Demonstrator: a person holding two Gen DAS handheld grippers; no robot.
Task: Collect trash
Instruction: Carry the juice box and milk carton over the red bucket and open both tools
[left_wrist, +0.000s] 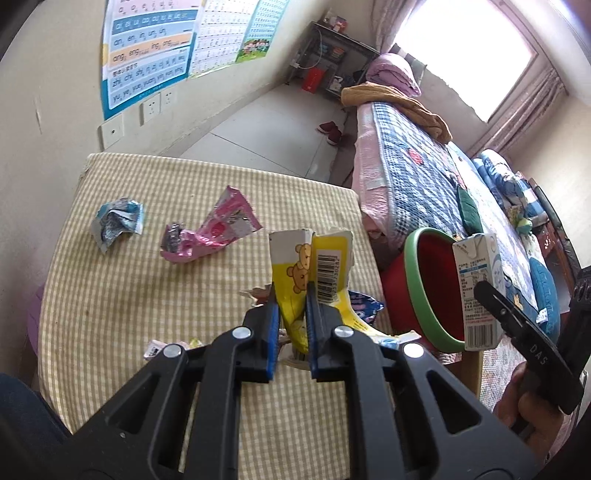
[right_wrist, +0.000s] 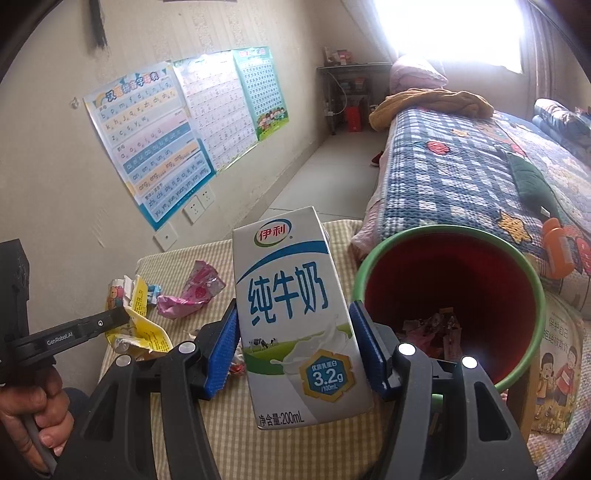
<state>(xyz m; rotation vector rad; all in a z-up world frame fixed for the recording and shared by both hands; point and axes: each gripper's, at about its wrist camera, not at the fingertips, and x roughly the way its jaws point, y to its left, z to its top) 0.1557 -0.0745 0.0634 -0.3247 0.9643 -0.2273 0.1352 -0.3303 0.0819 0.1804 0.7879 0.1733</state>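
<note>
The left gripper (left_wrist: 290, 325) is squeezed almost shut on a torn yellow box (left_wrist: 314, 273) with bears on it. The right gripper (right_wrist: 293, 354) holds a white milk carton (right_wrist: 291, 314) between its 2 blue pads, standing up. Just to its right is the red bin (right_wrist: 447, 295) with a green rim; bits inside may be wrappers. Past the left gripper, on the checked table (left_wrist: 147, 295), lie a pink wrapper (left_wrist: 214, 229) and a blue wrapper (left_wrist: 118, 221).
</note>
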